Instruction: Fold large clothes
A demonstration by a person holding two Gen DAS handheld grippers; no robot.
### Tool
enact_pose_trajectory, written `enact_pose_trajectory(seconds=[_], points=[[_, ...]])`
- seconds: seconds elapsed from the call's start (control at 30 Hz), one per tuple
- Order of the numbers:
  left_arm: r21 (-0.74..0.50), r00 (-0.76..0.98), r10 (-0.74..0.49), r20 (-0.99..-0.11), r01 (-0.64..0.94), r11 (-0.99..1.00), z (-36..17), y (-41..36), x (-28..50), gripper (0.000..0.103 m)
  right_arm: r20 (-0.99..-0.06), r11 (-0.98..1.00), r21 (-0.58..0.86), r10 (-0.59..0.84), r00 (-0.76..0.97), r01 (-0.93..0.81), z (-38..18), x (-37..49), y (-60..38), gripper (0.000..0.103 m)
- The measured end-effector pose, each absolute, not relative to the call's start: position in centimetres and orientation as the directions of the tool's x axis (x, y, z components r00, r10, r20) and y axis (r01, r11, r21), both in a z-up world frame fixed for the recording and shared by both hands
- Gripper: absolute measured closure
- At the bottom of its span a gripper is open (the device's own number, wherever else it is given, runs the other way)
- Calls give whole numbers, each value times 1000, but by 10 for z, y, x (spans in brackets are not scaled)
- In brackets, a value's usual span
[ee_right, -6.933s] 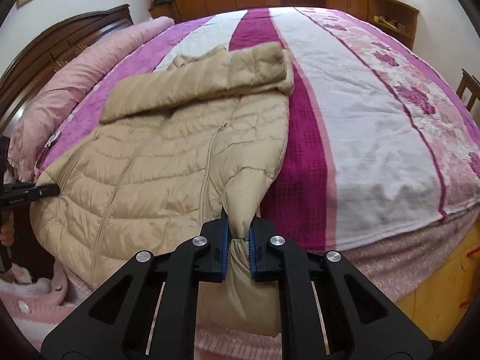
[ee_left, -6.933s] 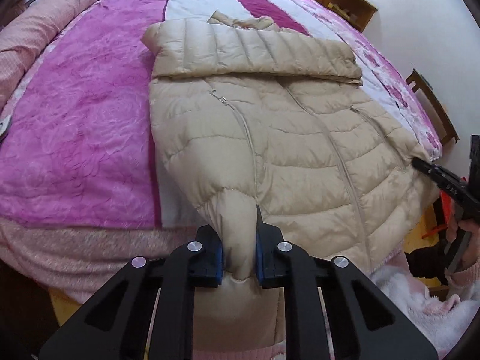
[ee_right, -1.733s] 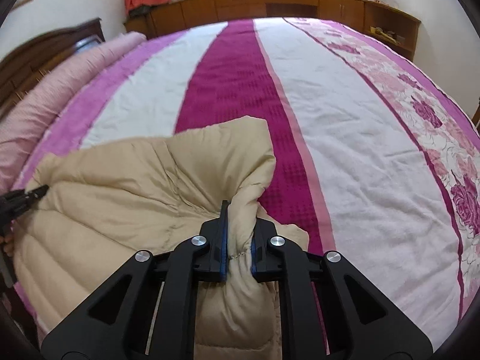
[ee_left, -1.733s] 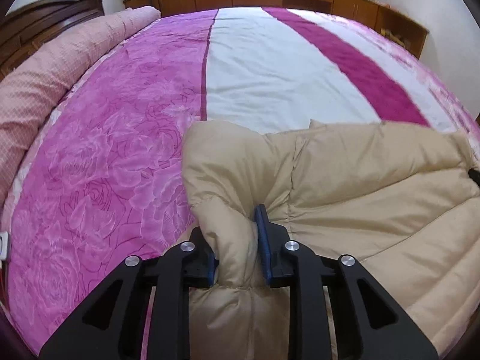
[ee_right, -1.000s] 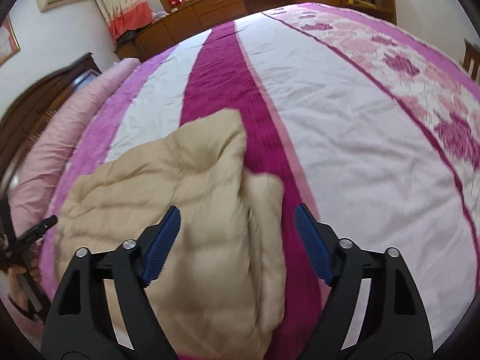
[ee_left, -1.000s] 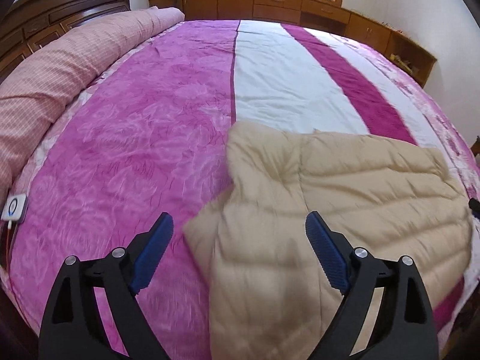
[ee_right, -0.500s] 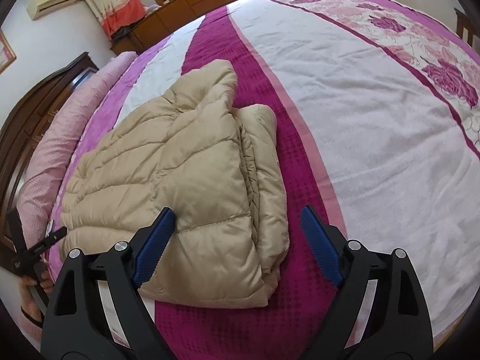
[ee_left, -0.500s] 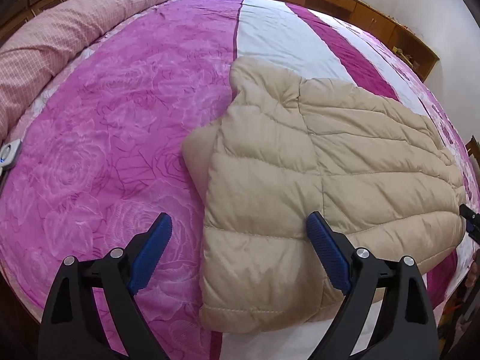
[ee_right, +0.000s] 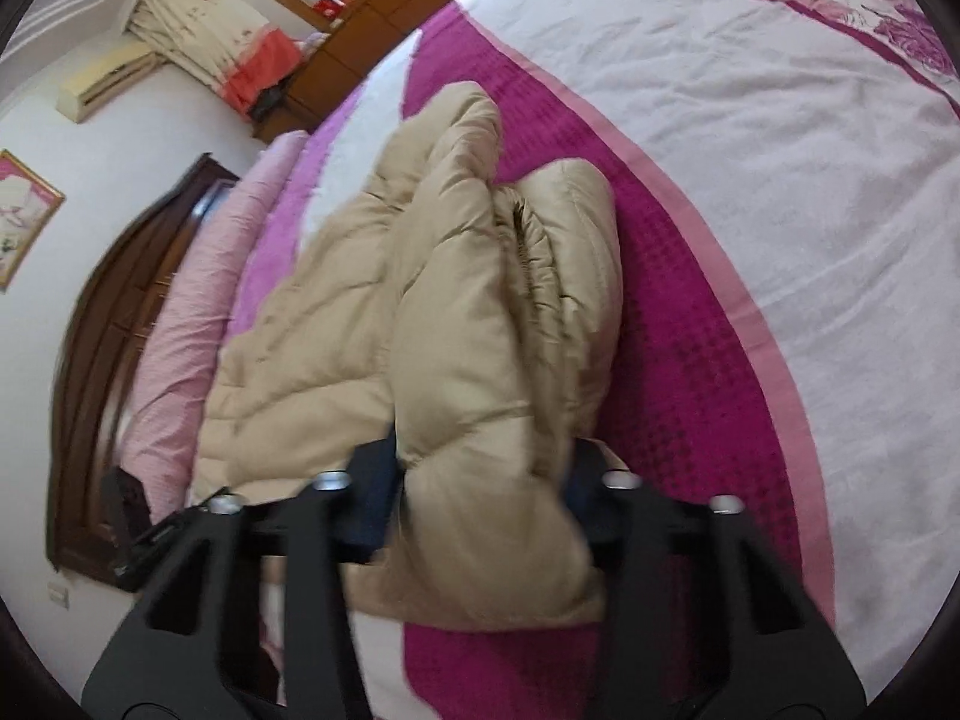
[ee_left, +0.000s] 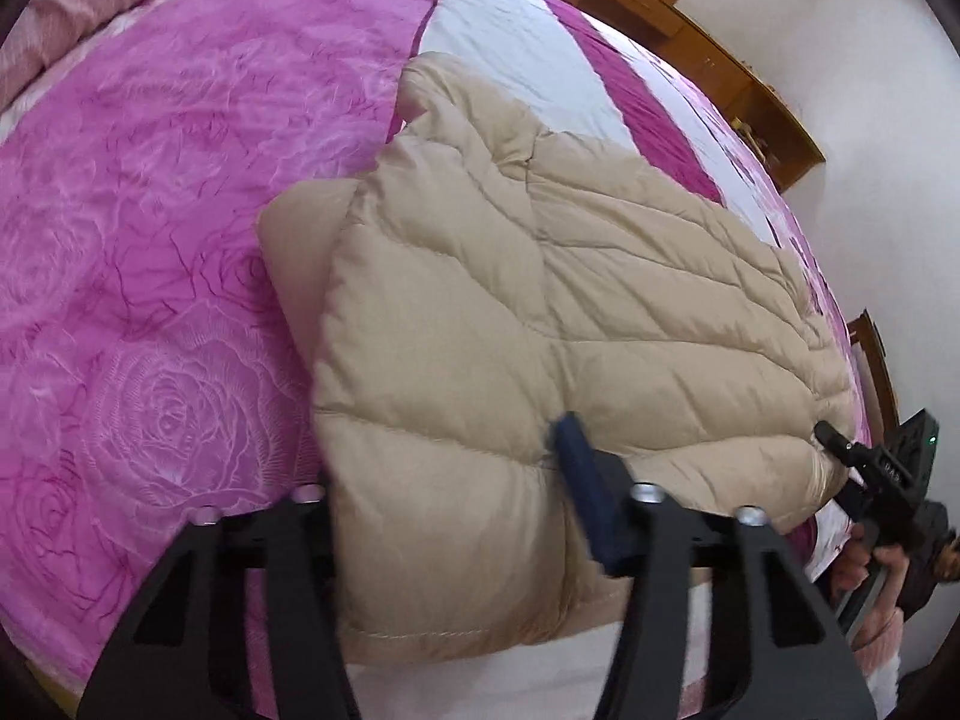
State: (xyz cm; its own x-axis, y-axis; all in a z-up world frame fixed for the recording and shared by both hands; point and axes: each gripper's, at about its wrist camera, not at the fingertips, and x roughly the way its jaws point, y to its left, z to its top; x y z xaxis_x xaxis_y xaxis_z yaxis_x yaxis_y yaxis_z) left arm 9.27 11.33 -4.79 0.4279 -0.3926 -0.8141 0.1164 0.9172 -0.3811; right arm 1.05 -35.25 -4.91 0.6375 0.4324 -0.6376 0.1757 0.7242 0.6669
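A beige quilted puffer jacket (ee_left: 540,300) lies folded in half on the pink and white bedspread (ee_left: 150,210). My left gripper (ee_left: 444,480) straddles the jacket's near left corner, its jaws partly closed around the thick folded edge. My right gripper (ee_right: 480,480) straddles the jacket's near right corner (ee_right: 480,420) the same way, with the padded layers bulging between its jaws. The right gripper also shows in the left wrist view (ee_left: 864,468) at the far right edge of the jacket.
A rolled pink quilt (ee_right: 180,348) lies along the dark wooden headboard (ee_right: 102,348). Wooden cabinets (ee_left: 690,36) line the far wall. A wooden chair (ee_left: 870,360) stands by the bed's right side.
Both grippers have come down from above the folded jacket onto its near edge. Their jaws have narrowed from wide open and now sit around the jacket's two near corners.
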Motion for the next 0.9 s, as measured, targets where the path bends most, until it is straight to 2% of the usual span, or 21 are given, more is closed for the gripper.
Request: enact_pose_trajectory(seconds=[0.03,0.1,0.37,0.43,0.5,0.63,0.67,0.73,0.77,0.8,0.9], points=[[-380,428,-395,-813,122,917,-44,111,90,67,-626,720,674,440,644,164,-44,7,-354,74],[-390,424,-412,-806,144,910,-38,108,85,71,-617,728,670,434,657,148,-32,-3,-356,77],[-356,379,-432,-819,255,899,-28,72,48,70,-656,768,613,363,662,187,-13,-62,-384,77],[-319,385,-404,-830,267,909,-29,64,41,63,-677,778,595,352,646,200,-17,-76,-389,73],[-254,403,-349,-846,270,929,-32,57,39,54,-700,796,568,331,633,212,-24,-81,-388,57],[-197,424,-289,-858,248,949,-25,62,38,43,-688,767,596,336,643,236,-30,-86,-394,49],[-175,440,-271,-856,246,953,-18,64,36,41,-688,764,598,332,645,244,-30,-87,-395,43],[-147,472,-253,-845,249,957,-6,68,31,29,-685,761,596,316,656,256,-26,-89,-400,35],[-130,489,-244,-837,255,958,1,69,29,27,-681,759,598,314,661,255,-24,-90,-402,30],[-110,507,-236,-829,266,958,10,69,26,24,-678,757,601,314,665,255,-23,-90,-405,27],[-80,527,-229,-819,292,953,28,63,21,23,-679,750,606,314,663,265,-23,-87,-407,26]])
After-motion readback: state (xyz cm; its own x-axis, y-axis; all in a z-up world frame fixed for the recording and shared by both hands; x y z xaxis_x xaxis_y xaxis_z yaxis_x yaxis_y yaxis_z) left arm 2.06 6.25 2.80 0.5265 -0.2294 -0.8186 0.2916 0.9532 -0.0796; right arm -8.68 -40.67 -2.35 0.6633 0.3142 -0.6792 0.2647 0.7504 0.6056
